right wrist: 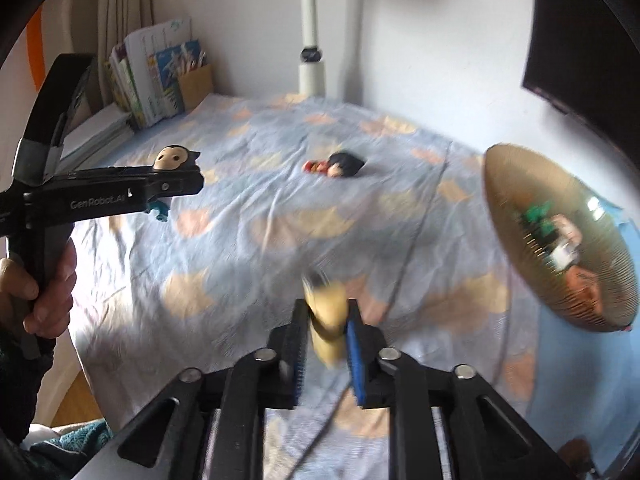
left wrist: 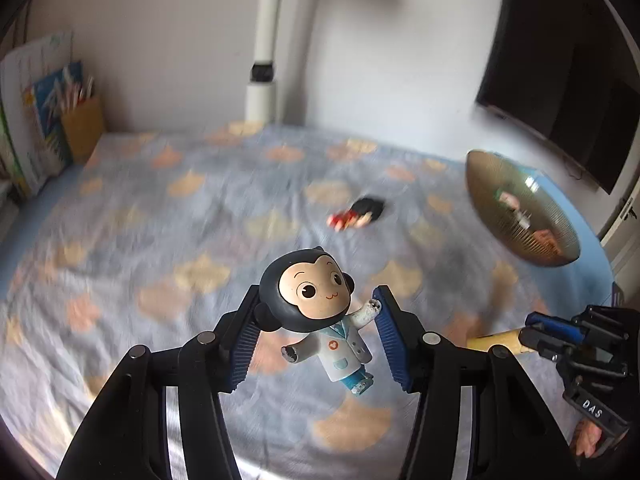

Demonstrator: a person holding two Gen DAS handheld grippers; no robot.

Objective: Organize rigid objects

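My left gripper (left wrist: 316, 304) is shut on a small figurine (left wrist: 340, 348) with a black monkey hood, white coat and blue legs. One pad presses its head, the other its raised hand, and it hangs above the bedsheet. From the right wrist view the same figurine (right wrist: 172, 158) sticks out of the left gripper (right wrist: 176, 184). My right gripper (right wrist: 326, 312) is shut on a blurred tan object (right wrist: 326, 320), which also shows as the tan object (left wrist: 492, 340) in the left wrist view. A second figurine (left wrist: 360, 212) (right wrist: 336, 166), black-haired with red, lies on the bed.
A ribbed amber glass bowl (left wrist: 520, 208) (right wrist: 560, 240) with several small toys stands at the right on the blue patterned bedsheet (left wrist: 160, 220). Books and a cardboard pen holder (right wrist: 196, 84) sit back left. A white pole (left wrist: 264, 80) and a dark screen (left wrist: 560, 80) line the wall. A person's hand (right wrist: 48, 280) grips the left handle.
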